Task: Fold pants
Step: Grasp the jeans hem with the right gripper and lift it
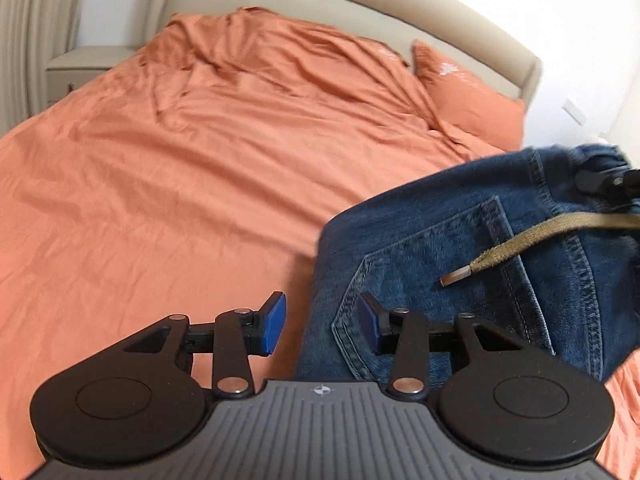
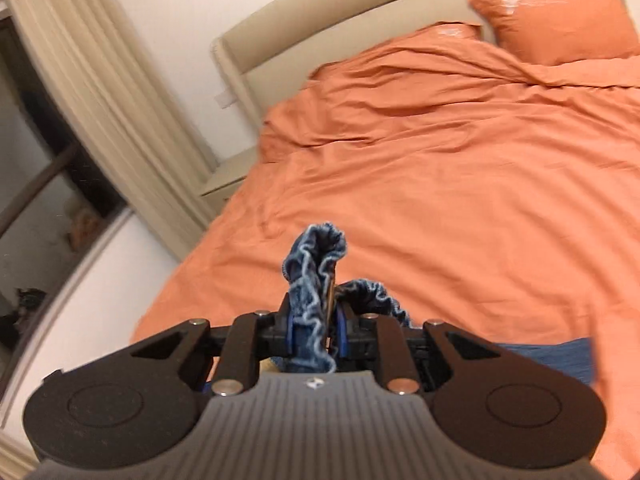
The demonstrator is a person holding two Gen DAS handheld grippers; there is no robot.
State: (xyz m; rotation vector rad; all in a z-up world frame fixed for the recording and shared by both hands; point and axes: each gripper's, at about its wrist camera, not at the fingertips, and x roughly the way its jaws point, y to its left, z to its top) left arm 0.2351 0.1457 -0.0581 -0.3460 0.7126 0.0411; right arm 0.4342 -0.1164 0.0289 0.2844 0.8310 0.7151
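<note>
Blue denim pants [image 1: 460, 264] with a back pocket and a tan drawstring [image 1: 532, 236] hang raised over the orange bed on the right of the left wrist view. My left gripper [image 1: 320, 324] is open and empty, its blue pads straddling the pants' left edge near the pocket. My right gripper [image 2: 314, 340] is shut on the gathered elastic waistband of the pants [image 2: 316, 280], which bunches up between its pads. It also shows at the far right of the left wrist view [image 1: 612, 184], holding the waistband up.
An orange duvet [image 1: 180, 160] covers the bed, with orange pillows [image 2: 560, 20] against a beige headboard [image 2: 320, 12]. A beige nightstand [image 1: 80, 64] stands by the bed. Beige curtains [image 2: 100, 80] and a window lie beyond the bed's left edge.
</note>
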